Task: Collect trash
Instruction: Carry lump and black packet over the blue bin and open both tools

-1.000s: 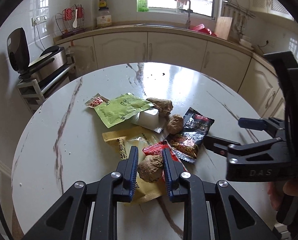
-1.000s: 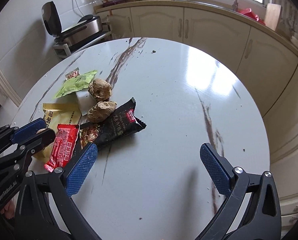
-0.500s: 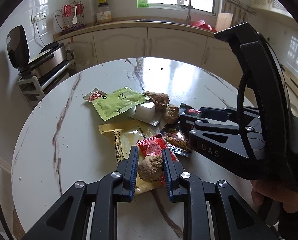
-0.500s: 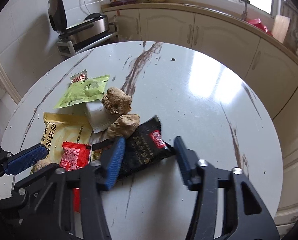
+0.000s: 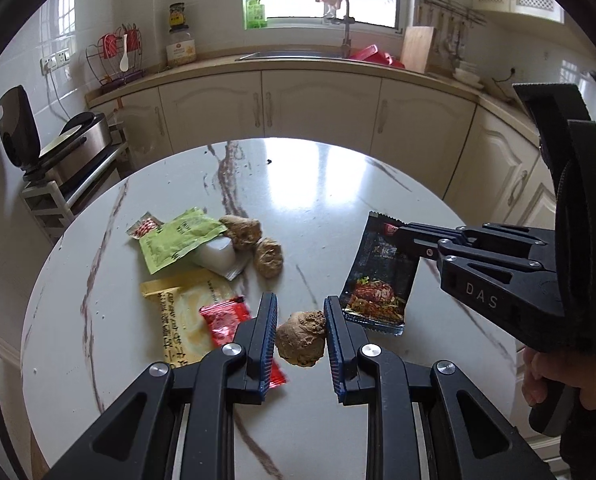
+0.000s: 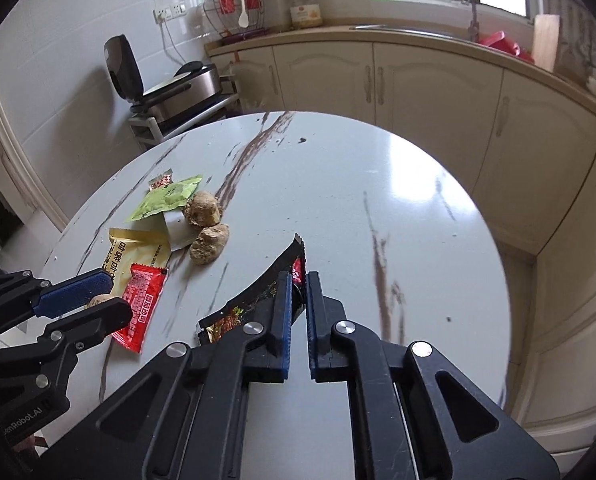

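My left gripper (image 5: pixel 301 326) is shut on a brown lump of ginger (image 5: pixel 301 338) and holds it above the round marble table (image 5: pixel 337 184). My right gripper (image 6: pixel 297 284) is shut on a black snack wrapper (image 6: pixel 258 296), lifted off the table; the wrapper hangs from it in the left wrist view (image 5: pixel 379 276). On the table lie a red wrapper (image 5: pixel 224 318), a yellow wrapper (image 5: pixel 184 312), a green wrapper (image 5: pixel 178 238), a white packet (image 5: pixel 216 254), a small red-white packet (image 5: pixel 144 226) and two more ginger lumps (image 5: pixel 268 258).
Kitchen cabinets (image 5: pixel 317 108) and a counter with a sink run behind the table. A rack with a steel appliance (image 5: pixel 70 148) stands at the left. The left gripper (image 6: pixel 98 302) shows at the left of the right wrist view.
My right gripper closed on the black wrapper and lifted it off the table to the right. My left gripper rose with the ginger lump, away from the pile.
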`<state>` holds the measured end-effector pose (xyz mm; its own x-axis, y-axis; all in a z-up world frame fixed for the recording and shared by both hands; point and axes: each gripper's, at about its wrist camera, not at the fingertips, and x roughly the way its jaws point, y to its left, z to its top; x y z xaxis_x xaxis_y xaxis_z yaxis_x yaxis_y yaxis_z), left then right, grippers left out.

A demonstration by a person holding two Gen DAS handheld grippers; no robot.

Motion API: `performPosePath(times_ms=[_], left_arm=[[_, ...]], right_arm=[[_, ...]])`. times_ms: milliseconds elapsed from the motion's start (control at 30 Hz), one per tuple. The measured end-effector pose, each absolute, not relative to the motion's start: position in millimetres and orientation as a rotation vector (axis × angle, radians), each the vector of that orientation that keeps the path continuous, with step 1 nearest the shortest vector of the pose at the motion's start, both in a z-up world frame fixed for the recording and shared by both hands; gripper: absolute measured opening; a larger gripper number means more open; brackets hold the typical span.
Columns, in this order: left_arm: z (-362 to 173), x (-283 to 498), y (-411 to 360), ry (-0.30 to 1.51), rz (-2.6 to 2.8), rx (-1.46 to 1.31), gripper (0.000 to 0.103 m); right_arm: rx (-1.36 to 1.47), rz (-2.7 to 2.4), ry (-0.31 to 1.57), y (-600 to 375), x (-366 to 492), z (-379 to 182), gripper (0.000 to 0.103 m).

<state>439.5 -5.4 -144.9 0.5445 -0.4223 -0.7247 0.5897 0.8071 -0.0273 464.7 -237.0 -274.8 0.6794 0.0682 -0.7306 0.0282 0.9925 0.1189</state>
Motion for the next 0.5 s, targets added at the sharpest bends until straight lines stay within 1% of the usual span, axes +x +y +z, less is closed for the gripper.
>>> performPosePath(times_ms=[200, 500], left_arm=[[-125, 413, -46, 0.781, -0.651, 0.269, 0.020], [-105, 370, -130, 0.778, -0.729, 0.344, 0.020]], right_arm=[[0.174, 0.011, 0.773, -275, 437, -252, 0.007], [0.311, -0.009, 0.724, -355, 388, -249, 0.007]])
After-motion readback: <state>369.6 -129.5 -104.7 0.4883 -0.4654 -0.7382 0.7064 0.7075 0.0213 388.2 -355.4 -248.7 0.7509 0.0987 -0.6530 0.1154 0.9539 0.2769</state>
